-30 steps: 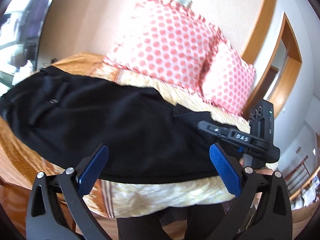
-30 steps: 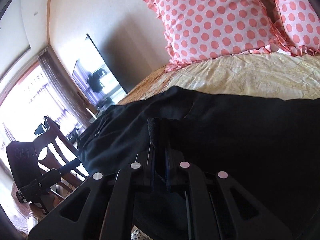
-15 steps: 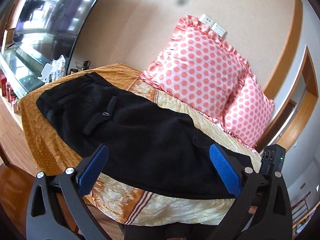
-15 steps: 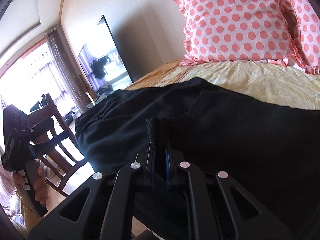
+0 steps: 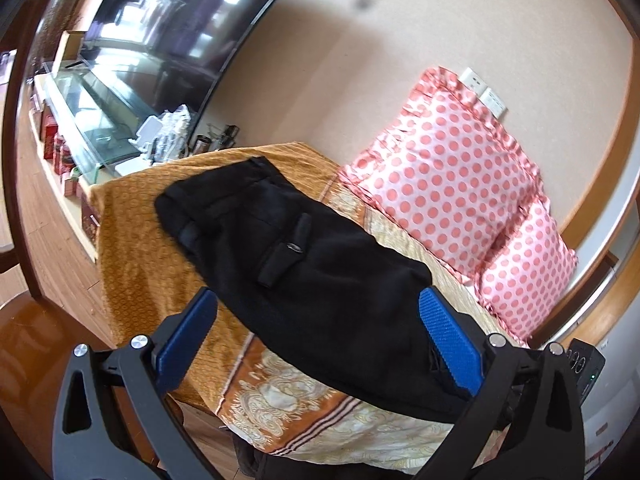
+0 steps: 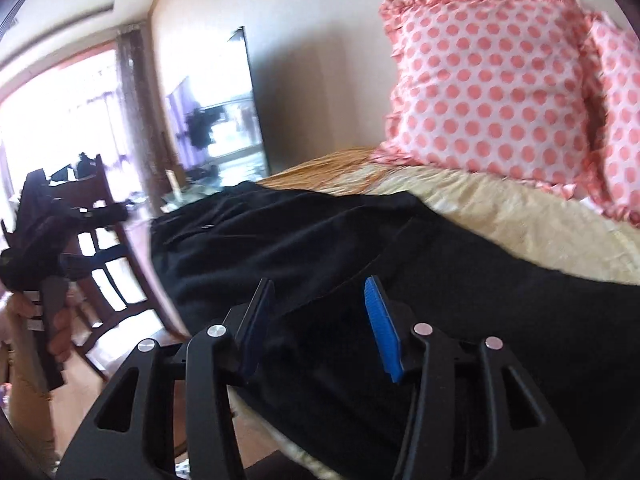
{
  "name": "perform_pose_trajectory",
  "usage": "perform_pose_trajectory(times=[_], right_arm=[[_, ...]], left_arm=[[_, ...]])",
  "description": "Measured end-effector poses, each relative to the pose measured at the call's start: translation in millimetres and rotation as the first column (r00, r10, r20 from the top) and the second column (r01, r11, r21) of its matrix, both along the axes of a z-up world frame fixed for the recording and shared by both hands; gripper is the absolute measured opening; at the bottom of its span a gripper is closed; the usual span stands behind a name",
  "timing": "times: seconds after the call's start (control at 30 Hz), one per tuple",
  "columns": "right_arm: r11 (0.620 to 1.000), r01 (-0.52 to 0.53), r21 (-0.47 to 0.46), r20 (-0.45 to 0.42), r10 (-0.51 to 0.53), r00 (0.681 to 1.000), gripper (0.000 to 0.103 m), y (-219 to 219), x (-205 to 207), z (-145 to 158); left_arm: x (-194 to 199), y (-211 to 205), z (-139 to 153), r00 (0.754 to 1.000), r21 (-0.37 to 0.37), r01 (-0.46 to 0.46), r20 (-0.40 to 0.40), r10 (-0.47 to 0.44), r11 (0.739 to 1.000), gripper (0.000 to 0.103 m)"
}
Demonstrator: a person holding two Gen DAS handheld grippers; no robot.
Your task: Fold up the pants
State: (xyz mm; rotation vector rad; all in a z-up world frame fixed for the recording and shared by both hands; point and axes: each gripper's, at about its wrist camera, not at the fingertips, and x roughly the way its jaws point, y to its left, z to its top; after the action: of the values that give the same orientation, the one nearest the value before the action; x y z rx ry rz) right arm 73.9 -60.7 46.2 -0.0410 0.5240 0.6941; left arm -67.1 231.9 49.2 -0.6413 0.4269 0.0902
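Black pants [image 5: 320, 280] lie flat on the bed, waistband at the far left, back pocket flap facing up. They also fill the right wrist view [image 6: 400, 260]. My left gripper [image 5: 320, 340] is open and empty, held back above the bed's near edge. My right gripper [image 6: 320, 320] is open, its blue pads [image 6: 380, 328] just above the pants fabric, holding nothing. The left gripper also shows at the far left of the right wrist view [image 6: 44, 248], held in a hand.
The bed [image 5: 132, 240] has an orange and cream cover. Two pink dotted pillows [image 5: 448, 184] lean on the wall at its head. A TV [image 5: 168, 20] and a glass cabinet stand beyond the bed. A wooden chair [image 6: 104, 248] stands by the bed.
My right gripper has opened and let go of the pants fabric. My left gripper has pulled back and swung left, so the whole of the pants now shows.
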Motion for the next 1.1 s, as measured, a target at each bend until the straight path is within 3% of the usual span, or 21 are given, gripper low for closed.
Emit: perform_pose_trajectory(times=[0.07, 0.17, 0.23, 0.4, 0.47, 0.73, 1.03, 1.1], right_arm=[[0.994, 0.065, -0.091, 0.001, -0.065, 0.998, 0.05, 9, 11, -6], [0.98, 0.033, -0.196, -0.058, -0.045, 0.997, 0.049, 27, 17, -29], [0.98, 0.043, -0.195, -0.007, -0.045, 0.999, 0.049, 28, 10, -30], [0.995, 0.023, -0.095, -0.112, -0.034, 0.993, 0.051, 11, 23, -35], [0.995, 0.02, -0.094, -0.108, -0.03, 0.994, 0.051, 10, 22, -39], [0.996, 0.013, -0.091, -0.106, -0.023, 0.994, 0.051, 10, 21, -39], [0.997, 0.007, -0.075, -0.104, -0.015, 0.994, 0.052, 9, 22, -41], [0.997, 0.007, -0.073, -0.103, -0.015, 0.995, 0.052, 9, 22, -41]], left_arm=[[-1, 7, -3, 1.0, -0.016, -0.023, -0.014, 0.022, 1.0, 0.101], [2, 20, -7, 0.999, -0.068, -0.024, -0.036, 0.022, 0.997, 0.101], [7, 31, -10, 0.999, -0.124, -0.011, -0.046, 0.006, 0.992, 0.101], [24, 61, -17, 0.998, -0.283, 0.011, -0.05, -0.026, 0.959, 0.101], [33, 72, -20, 0.998, -0.317, 0.0, -0.064, -0.022, 0.948, 0.101], [57, 101, -34, 0.995, -0.411, -0.055, -0.101, 0.015, 0.91, 0.101], [74, 95, -30, 0.994, -0.379, -0.042, -0.106, 0.001, 0.925, 0.1], [74, 91, -29, 0.997, -0.393, -0.018, -0.076, -0.013, 0.92, 0.094]])
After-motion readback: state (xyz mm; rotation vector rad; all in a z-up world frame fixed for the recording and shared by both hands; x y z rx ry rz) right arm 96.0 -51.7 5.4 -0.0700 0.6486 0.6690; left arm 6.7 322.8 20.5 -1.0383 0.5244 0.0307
